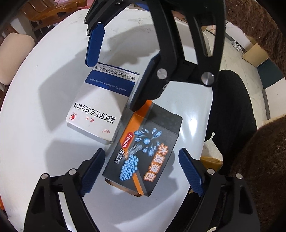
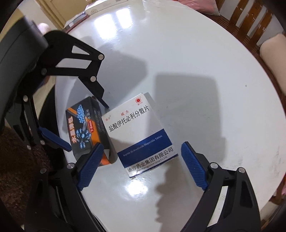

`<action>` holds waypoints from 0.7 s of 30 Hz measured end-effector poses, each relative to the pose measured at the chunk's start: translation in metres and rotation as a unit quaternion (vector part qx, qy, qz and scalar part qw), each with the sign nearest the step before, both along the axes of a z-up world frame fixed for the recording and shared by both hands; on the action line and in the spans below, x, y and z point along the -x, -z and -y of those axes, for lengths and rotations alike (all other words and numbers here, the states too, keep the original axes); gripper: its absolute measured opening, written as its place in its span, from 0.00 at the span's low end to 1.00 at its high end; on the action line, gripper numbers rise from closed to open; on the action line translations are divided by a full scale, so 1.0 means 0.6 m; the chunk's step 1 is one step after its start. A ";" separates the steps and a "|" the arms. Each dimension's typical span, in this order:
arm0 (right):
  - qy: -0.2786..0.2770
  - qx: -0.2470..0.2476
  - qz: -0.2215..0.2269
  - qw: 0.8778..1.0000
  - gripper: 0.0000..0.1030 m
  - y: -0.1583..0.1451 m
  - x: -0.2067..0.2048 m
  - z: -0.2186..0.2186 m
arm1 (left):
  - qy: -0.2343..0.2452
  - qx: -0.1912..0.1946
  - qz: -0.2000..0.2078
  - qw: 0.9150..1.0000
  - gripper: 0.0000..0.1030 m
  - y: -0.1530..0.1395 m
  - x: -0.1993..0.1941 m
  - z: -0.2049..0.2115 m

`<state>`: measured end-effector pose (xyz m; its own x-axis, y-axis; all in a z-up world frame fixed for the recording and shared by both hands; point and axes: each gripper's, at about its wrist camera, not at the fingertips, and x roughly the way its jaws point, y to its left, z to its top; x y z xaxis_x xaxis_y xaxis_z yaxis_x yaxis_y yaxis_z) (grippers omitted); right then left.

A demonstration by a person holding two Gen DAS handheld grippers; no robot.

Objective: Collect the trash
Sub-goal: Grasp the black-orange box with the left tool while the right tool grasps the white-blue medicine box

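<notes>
Two small cartons lie side by side, touching, on a round white table (image 1: 32, 125) (image 2: 196, 62). The black-and-orange box (image 1: 144, 153) (image 2: 84, 128) printed with blue beads lies flat between the pads of my left gripper (image 1: 143, 171) (image 2: 80, 123). A gap shows on each side, so this gripper is open. The white-and-blue medicine box (image 1: 96, 110) (image 2: 141, 132) sits between the pads of my right gripper (image 2: 143, 166) (image 1: 118, 66), which is also open and pointing steeply down over it. Neither box is lifted.
The black box sits close to the table's edge, above a person's dark trouser leg (image 1: 232, 107) and brown rug (image 1: 259, 160). Wooden chairs with pale cushions (image 1: 14, 53) (image 2: 273, 51) ring the far side. A flat white item (image 2: 103, 7) lies at the table's far rim.
</notes>
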<state>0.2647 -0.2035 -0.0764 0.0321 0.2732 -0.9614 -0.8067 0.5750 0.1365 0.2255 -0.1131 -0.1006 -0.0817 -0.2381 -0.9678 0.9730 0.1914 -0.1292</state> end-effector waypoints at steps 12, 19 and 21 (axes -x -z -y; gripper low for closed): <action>-0.019 0.046 0.005 0.999 0.70 0.022 0.007 -0.016 | -0.002 0.001 0.019 1.000 0.65 -0.009 -0.008 -0.012; -0.018 0.043 0.026 0.999 0.66 0.022 0.007 -0.029 | -0.004 0.002 0.021 1.000 0.65 -0.002 -0.009 -0.003; -0.013 0.049 0.038 0.998 0.66 0.021 0.009 -0.032 | -0.008 0.002 0.027 1.000 0.65 0.003 -0.001 0.002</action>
